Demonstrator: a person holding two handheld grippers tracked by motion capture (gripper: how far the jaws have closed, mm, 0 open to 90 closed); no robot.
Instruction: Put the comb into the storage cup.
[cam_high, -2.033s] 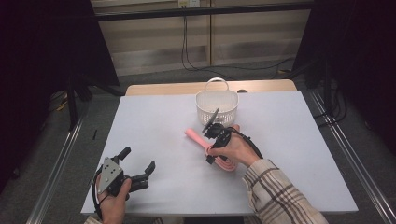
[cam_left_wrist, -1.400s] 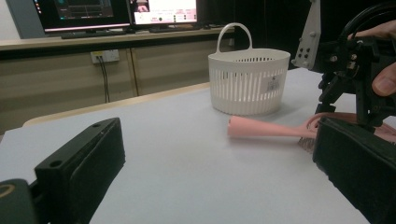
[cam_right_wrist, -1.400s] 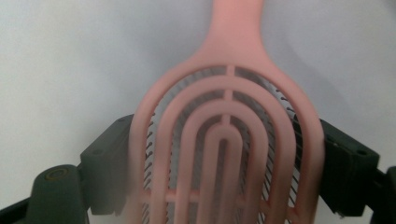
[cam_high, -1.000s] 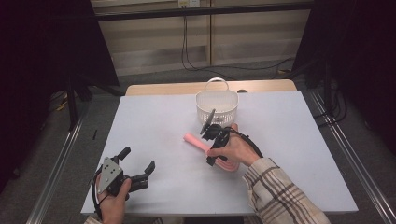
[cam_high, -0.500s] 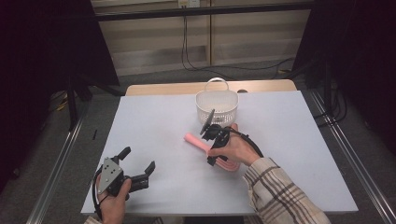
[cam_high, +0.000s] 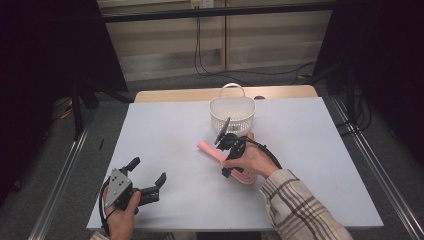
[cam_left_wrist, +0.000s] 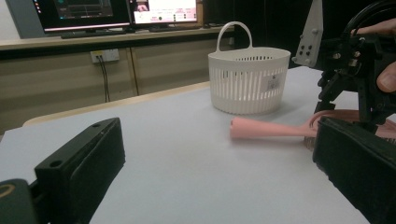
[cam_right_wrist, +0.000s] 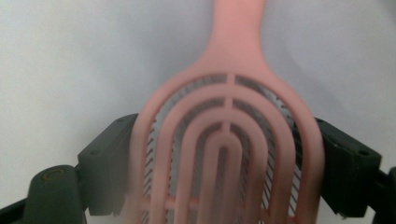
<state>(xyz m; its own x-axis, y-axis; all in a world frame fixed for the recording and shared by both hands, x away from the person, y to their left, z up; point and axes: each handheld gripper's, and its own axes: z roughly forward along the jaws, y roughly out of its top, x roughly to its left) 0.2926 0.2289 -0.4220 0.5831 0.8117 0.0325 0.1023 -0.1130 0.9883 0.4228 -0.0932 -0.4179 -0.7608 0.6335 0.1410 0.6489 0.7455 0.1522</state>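
Sitting empty, white basket (cam_high: 232, 114), pink brush (cam_high: 216, 152) w/ right gripper (cam_right_wrist: 224, 172) outside it

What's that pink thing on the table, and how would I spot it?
On the white table, look just in front of the white slotted basket. The pink hairbrush lies flat there, its vented head between the right gripper's jaws; nothing else is pink.

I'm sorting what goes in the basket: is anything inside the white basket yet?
In the high view the white basket shows only its pale inner wall and part of its floor, with nothing in them. Its near inside is hidden behind the rim. The pink brush lies on the table.
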